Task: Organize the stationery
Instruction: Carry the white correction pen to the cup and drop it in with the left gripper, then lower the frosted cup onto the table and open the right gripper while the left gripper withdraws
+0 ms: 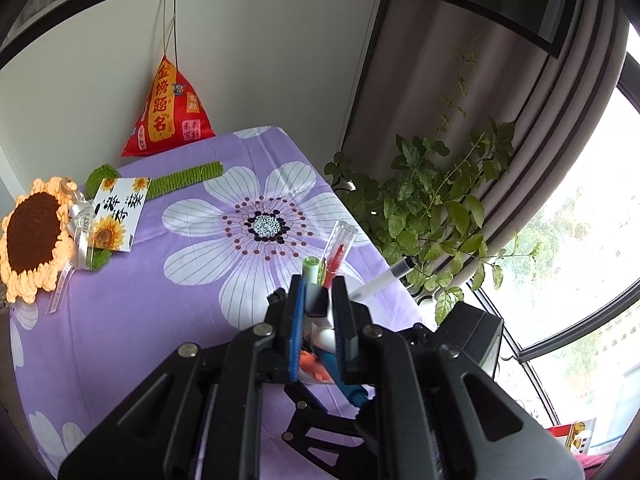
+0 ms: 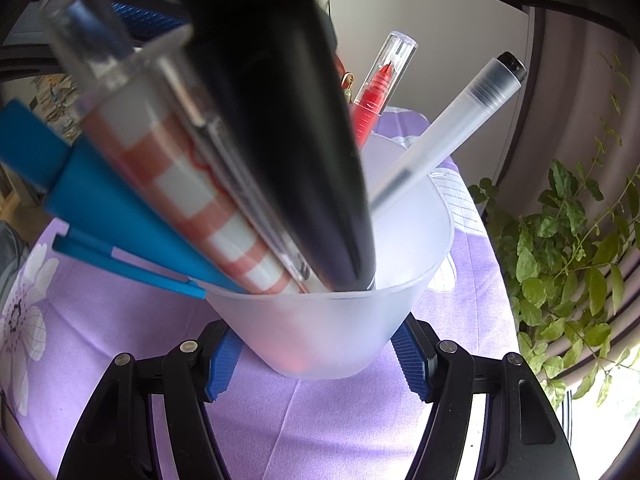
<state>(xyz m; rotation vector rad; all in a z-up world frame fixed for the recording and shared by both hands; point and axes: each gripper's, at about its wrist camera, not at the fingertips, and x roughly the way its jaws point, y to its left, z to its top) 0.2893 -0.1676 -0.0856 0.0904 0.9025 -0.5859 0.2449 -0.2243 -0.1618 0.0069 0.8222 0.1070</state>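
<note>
Frosted cup (image 2: pixel 332 320) of pens stands on the purple surface (image 2: pixel 340 420), clamped by right tool (image 2: pixel 320 360). Left-wrist view alone shows left tool (image 1: pixel 318 300) above it, slightly parted around a green pen (image 1: pixel 310 270), contact unclear.

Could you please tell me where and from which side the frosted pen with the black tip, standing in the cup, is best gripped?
Probably the frosted pen's capped upper end, from above and the right: it leans out beyond the cup, clear of the red pen.
</note>
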